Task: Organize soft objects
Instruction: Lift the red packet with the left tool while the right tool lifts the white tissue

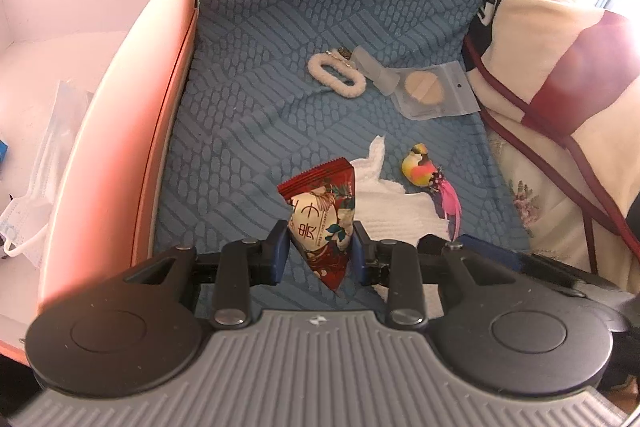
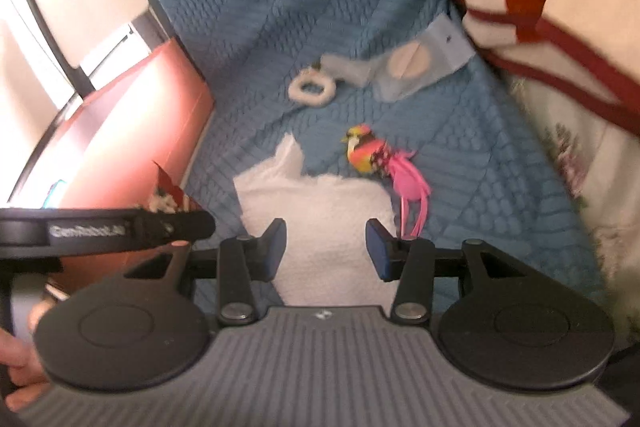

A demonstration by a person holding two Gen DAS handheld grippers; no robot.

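Pinching a red snack packet (image 1: pixel 322 223), left tool (image 1: pixel 320 251) reads "GenRobot.AI"; right tool (image 2: pixel 326 247) gapes empty.

The blue bedspread (image 1: pixel 320 7) lies bare across its far half, open to a gripper from the near side. Its left edge is walled off by the pink box (image 1: pixel 132 131), whose tall side rises against the cloth; inside it, a face mask (image 1: pixel 36 187) takes up the near part of the floor. Along the right edge a cream and red quilt (image 1: pixel 560 75) bulges over the bedspread. Midway across sit a white scrunchie (image 1: pixel 336 75) and a clear packet with a powder puff (image 1: pixel 432 89), close together. Nearer, a white tissue (image 2: pixel 320 227) and a feathered toy bird (image 2: pixel 368 155) lie just beside each other. A bare lane runs between the box and the tissue.
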